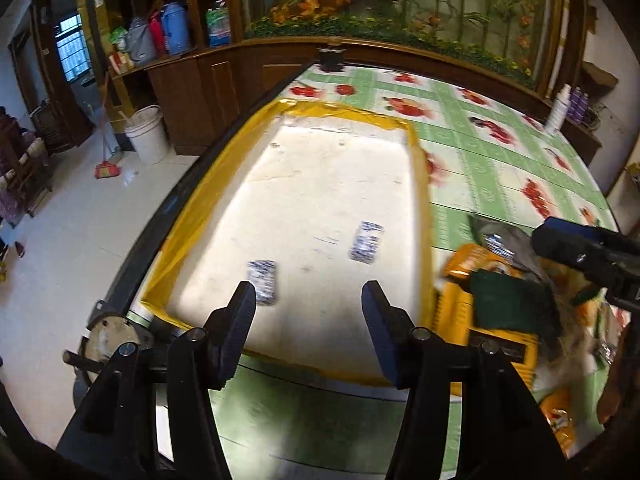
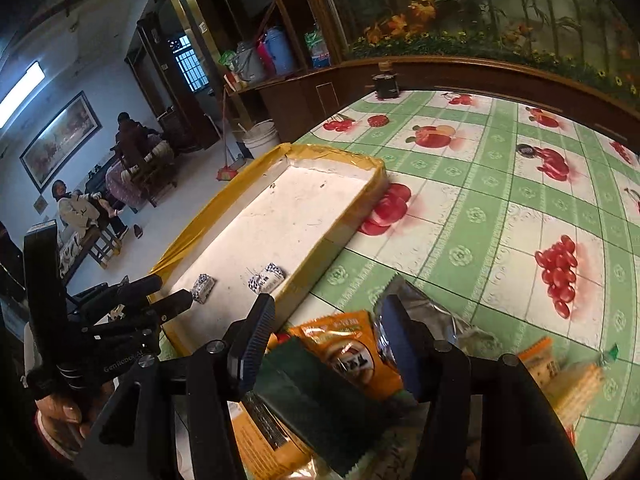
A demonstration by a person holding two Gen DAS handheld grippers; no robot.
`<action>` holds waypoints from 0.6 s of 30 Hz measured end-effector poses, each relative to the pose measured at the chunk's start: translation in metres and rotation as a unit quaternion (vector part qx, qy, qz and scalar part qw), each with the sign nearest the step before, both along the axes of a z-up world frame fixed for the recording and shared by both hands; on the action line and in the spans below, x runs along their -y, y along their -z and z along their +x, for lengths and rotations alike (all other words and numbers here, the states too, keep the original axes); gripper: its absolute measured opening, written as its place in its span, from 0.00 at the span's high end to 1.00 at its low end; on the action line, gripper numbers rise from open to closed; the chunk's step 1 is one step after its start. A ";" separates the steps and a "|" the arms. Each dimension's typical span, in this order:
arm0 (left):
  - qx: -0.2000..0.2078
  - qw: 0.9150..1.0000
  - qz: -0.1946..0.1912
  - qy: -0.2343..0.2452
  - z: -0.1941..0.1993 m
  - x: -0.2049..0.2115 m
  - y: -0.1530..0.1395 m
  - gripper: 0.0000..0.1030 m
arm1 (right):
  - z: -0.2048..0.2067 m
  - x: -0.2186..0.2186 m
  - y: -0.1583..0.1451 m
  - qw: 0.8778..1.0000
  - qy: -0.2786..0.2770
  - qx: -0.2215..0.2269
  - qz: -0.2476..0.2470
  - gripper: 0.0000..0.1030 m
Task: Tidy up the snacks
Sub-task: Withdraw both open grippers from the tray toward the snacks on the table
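A white foam tray with yellow taped rim [image 1: 224, 168] [image 2: 340, 160] lies on the table. Two small blue-and-white wrapped candies lie in it, one on the left [image 1: 262, 282] [image 2: 202, 286] and one on the right [image 1: 366, 242] [image 2: 266, 278]. My left gripper [image 1: 308, 312] is open and empty over the tray's near end; it also shows in the right wrist view [image 2: 160, 298]. My right gripper [image 2: 326, 332] is open above a pile of snacks: an orange packet [image 2: 352, 352] [image 1: 468, 264], a dark green packet [image 2: 312, 396] [image 1: 508, 300] and a silver packet [image 2: 432, 316]. It shows at the right edge of the left wrist view [image 1: 580, 252].
The table has a green checked fruit-print cloth [image 2: 480, 208]. Cracker packs [image 2: 576, 380] lie at the right. A black pot [image 2: 386, 82] stands at the far edge. Bottles [image 1: 560, 108] stand at far right. The table's left edge [image 1: 192, 184] drops to the floor, with a white bucket [image 1: 146, 134].
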State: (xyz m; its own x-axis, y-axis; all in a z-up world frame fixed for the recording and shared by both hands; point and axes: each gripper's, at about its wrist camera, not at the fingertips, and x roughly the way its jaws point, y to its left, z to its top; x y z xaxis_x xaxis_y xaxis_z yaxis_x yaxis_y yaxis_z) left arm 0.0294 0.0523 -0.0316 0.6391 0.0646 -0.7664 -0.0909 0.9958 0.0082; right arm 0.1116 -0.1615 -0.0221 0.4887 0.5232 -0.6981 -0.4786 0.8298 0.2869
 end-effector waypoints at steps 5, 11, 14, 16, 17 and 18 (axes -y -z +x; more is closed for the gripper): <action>-0.008 0.999 -0.009 0.052 -0.013 0.032 0.001 0.48 | -0.024 0.015 0.011 1.000 -0.010 -0.006 -0.014 0.43; -0.009 0.996 -0.001 0.089 -0.023 0.059 -0.002 0.48 | -0.036 0.031 0.017 1.000 -0.006 -0.002 -0.029 0.41; -0.010 0.995 0.009 0.100 -0.020 0.070 -0.003 0.48 | -0.043 0.042 0.018 0.999 0.009 0.007 -0.044 0.36; -0.014 0.994 0.010 0.108 -0.017 0.078 -0.003 0.48 | -0.046 0.051 0.020 0.999 0.017 0.009 -0.047 0.36; -0.015 0.993 0.009 0.113 -0.016 0.081 -0.003 0.48 | -0.049 0.055 0.020 0.999 0.020 0.007 -0.044 0.36; -0.017 0.993 0.011 0.118 -0.015 0.085 -0.002 0.48 | -0.051 0.058 0.020 0.999 0.023 0.007 -0.044 0.36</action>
